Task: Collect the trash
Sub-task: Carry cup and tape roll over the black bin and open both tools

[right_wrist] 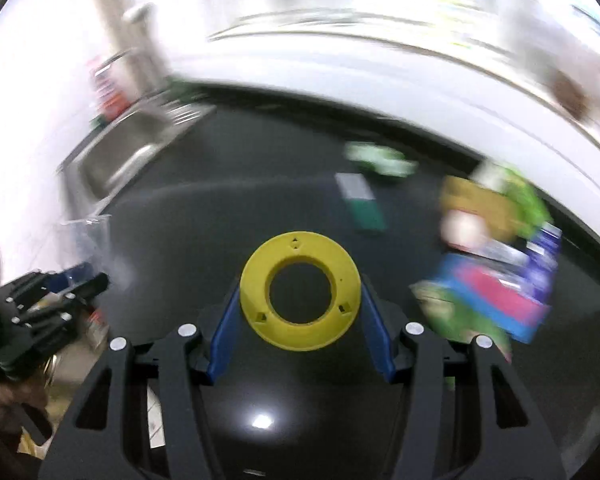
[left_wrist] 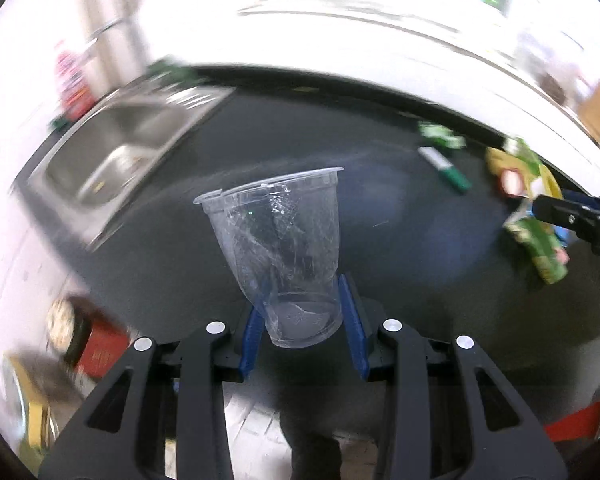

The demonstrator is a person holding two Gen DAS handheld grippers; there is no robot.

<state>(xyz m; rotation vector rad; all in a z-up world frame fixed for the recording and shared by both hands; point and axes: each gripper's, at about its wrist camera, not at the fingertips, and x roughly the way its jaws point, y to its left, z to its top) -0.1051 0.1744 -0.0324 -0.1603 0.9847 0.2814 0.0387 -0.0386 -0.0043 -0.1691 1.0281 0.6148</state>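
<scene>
My left gripper point(left_wrist: 304, 304) is shut on the base of a crumpled clear plastic cup point(left_wrist: 280, 240), which sticks out forward with its rim tilted left, above a dark countertop point(left_wrist: 220, 280). My right gripper point(right_wrist: 298, 300) is shut on a flat yellow plastic ring point(right_wrist: 299, 280), its blue pads pressing on the two sides. In the right wrist view the left gripper point(right_wrist: 72, 280) and the cup point(right_wrist: 88, 236) show at the far left. The right gripper's tip point(left_wrist: 556, 212) enters the left wrist view from the right, in front of green snack wrappers point(left_wrist: 536, 240).
A steel sink point(left_wrist: 116, 160) is set into the counter at the back left. A green-and-white marker point(left_wrist: 444, 168), a small green packet point(left_wrist: 440, 134) and colourful wrappers point(right_wrist: 496, 280) lie on the right. A red tin point(left_wrist: 96, 344) stands at the lower left. Both views are motion-blurred.
</scene>
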